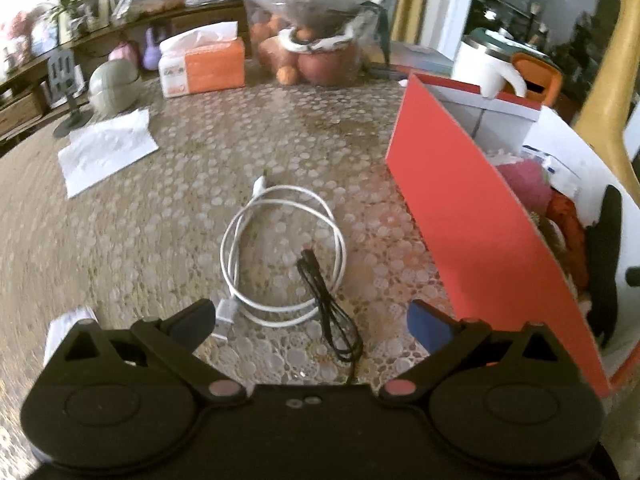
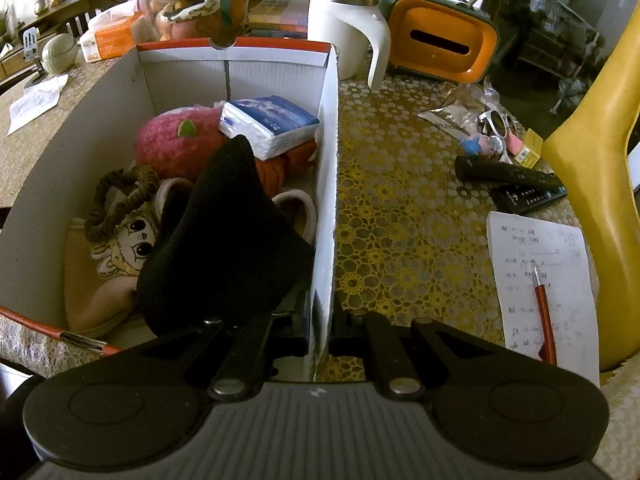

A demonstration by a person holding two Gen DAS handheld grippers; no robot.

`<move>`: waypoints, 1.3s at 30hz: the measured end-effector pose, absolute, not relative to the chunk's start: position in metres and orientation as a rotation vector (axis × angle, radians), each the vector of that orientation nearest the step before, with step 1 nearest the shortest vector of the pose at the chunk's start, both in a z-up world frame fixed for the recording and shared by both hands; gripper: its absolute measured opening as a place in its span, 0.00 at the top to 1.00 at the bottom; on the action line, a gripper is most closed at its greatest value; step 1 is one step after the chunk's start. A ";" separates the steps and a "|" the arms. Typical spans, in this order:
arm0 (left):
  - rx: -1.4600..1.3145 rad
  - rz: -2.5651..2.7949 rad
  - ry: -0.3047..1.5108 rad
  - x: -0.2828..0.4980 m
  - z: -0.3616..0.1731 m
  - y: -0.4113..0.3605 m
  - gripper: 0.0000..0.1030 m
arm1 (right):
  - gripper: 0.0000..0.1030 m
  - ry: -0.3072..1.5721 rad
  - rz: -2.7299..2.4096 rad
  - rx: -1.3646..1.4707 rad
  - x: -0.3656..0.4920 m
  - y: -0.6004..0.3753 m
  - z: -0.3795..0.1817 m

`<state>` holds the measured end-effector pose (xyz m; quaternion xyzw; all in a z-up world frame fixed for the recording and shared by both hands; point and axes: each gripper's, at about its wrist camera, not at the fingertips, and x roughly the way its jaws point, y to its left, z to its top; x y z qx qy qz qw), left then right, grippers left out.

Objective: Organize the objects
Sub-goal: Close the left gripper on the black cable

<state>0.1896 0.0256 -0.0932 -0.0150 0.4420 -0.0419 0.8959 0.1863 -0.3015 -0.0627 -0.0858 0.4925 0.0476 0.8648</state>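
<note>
Your left gripper (image 1: pixel 312 322) is spread wide, jaws well apart with nothing pinched, and it hangs right over the cables on the lace-patterned table (image 1: pixel 120 240). There's the white cable (image 1: pixel 280 252), coiled in a loose loop dead ahead of you, one plug pointing away, the other lying just beside your left finger (image 1: pixel 192 320). The black cable (image 1: pixel 324 304) lies bunched across the near right side of that loop, touching it, its tail running down under your gripper body. To your right stands the red box (image 1: pixel 472 216), open-topped, already packed. Over on the other side, your right gripper (image 2: pixel 320 336) is pressed together on the box's right-hand white wall (image 2: pixel 326 200), pinching the cardboard edge between the fingers. Look inside: a black knitted piece (image 2: pixel 224 240) draped in the near part, a pink plush (image 2: pixel 172 148) behind it, a blue-and-white tissue pack (image 2: pixel 268 124) sitting on top toward the far right, a cartoon-faced slipper (image 2: pixel 116 256) at the left with a brown scrunchie (image 2: pixel 120 196) on it. Outside the box, to the right, two remotes (image 2: pixel 516 184) lie together, a red pen (image 2: pixel 546 320) rests on a handwritten sheet (image 2: pixel 540 292), and a white mug (image 2: pixel 348 28) stands beyond the far corner.
</note>
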 end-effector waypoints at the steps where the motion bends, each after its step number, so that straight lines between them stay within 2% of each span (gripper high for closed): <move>1: -0.036 -0.077 0.917 0.189 -0.096 0.024 0.03 | 0.92 1.033 0.100 -0.179 0.186 -0.302 -0.063; 10: -0.066 -0.032 0.941 0.186 -0.116 0.011 0.16 | 0.93 1.031 0.102 -0.178 0.187 -0.302 -0.063; 22: -0.075 0.022 0.939 0.189 -0.121 0.005 0.41 | 0.93 1.030 0.104 -0.176 0.187 -0.301 -0.063; 23: -0.076 0.020 0.938 0.189 -0.121 0.004 0.44 | 0.93 1.030 0.104 -0.176 0.187 -0.301 -0.063; 24: -0.074 0.022 0.934 0.189 -0.120 0.003 0.52 | 0.93 1.030 0.104 -0.176 0.187 -0.301 -0.063; 26: -0.063 0.024 0.932 0.188 -0.120 0.002 0.58 | 0.93 1.030 0.104 -0.176 0.187 -0.302 -0.063; 27: -0.051 0.028 0.932 0.188 -0.120 0.001 0.66 | 0.92 1.030 0.104 -0.175 0.187 -0.302 -0.063; 30: -0.040 0.018 0.931 0.187 -0.119 0.001 0.80 | 0.93 1.030 0.104 -0.176 0.186 -0.302 -0.063; 39: -0.072 -0.036 0.918 0.181 -0.109 0.007 0.81 | 0.93 1.023 0.102 -0.171 0.186 -0.302 -0.062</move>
